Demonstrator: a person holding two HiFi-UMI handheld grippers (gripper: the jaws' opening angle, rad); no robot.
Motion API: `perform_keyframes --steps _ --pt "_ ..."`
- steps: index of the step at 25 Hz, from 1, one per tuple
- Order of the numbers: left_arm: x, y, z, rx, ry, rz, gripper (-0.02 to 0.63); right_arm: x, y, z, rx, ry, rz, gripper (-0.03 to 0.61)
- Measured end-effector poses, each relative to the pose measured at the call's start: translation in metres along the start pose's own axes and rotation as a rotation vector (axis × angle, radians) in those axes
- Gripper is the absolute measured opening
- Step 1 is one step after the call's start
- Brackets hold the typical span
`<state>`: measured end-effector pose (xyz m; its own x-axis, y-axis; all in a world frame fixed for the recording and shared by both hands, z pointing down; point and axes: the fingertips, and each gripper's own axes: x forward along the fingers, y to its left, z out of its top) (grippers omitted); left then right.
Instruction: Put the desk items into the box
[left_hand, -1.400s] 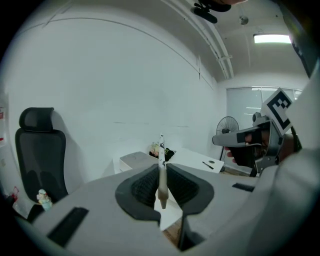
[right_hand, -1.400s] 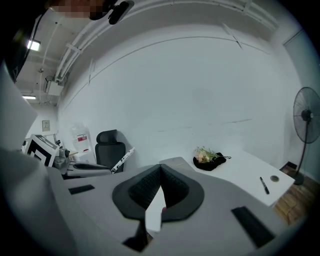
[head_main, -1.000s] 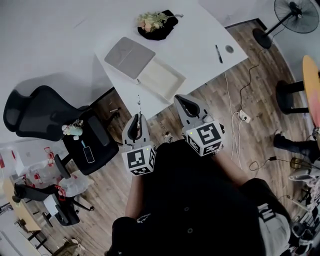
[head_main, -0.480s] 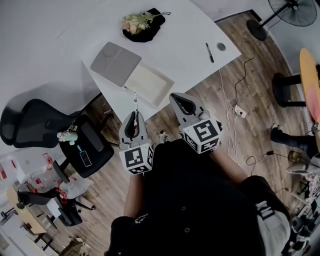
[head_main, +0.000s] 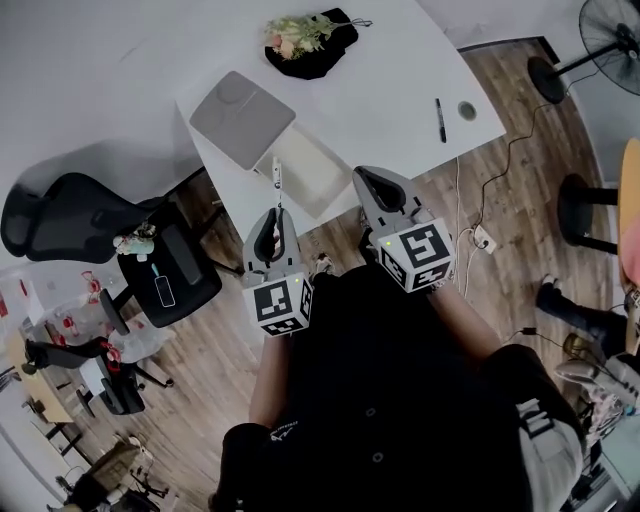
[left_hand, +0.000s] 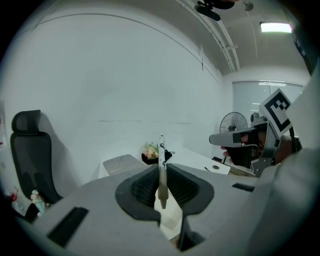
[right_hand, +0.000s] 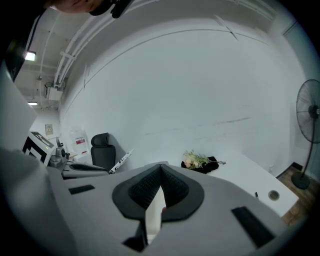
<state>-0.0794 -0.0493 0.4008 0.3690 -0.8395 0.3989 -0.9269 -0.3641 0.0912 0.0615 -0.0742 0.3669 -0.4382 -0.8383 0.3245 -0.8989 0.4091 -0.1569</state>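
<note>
My left gripper (head_main: 274, 216) is shut on a slim white pen (head_main: 277, 174) that sticks out past its jaws toward the desk's near edge. In the left gripper view the pen (left_hand: 161, 155) stands upright, pinched between the pads. My right gripper (head_main: 367, 180) hangs beside it, shut with nothing held; its pads (right_hand: 150, 186) meet at the tip. On the white desk (head_main: 390, 70) lies an open cream box (head_main: 308, 168), its grey lid (head_main: 242, 118) beside it. A black pen (head_main: 440, 120) and a small round item (head_main: 467, 110) lie at the desk's right. A black pouch with flowers (head_main: 310, 42) sits at the back.
A black office chair (head_main: 60, 215) stands left of the desk, with a second seat (head_main: 170, 280) holding small things. A standing fan (head_main: 610, 30) is at the far right. Cables and a power strip (head_main: 485, 238) lie on the wood floor (head_main: 520, 200).
The head view has shifted, so the desk sits a little nearer and more to the right. Both grippers keep their pose, the left still gripping the white pen.
</note>
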Motion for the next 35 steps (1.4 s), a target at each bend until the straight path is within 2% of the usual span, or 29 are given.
perform_keyframes --steps 12,22,27,35 --pt "0.035 -0.009 -0.035 -0.117 0.108 0.161 0.057 0.022 -0.023 0.008 -0.065 0.029 0.172 -0.002" --pt "0.081 -0.019 -0.058 -0.162 0.187 0.278 0.057 0.043 -0.056 -0.004 -0.075 0.084 0.293 -0.002" --pt "0.101 -0.024 -0.075 -0.234 0.234 0.315 0.057 0.048 -0.075 -0.008 -0.061 0.102 0.304 -0.002" --pt "0.126 -0.015 -0.102 -0.261 0.314 0.367 0.057 0.058 -0.09 -0.015 -0.047 0.129 0.293 -0.002"
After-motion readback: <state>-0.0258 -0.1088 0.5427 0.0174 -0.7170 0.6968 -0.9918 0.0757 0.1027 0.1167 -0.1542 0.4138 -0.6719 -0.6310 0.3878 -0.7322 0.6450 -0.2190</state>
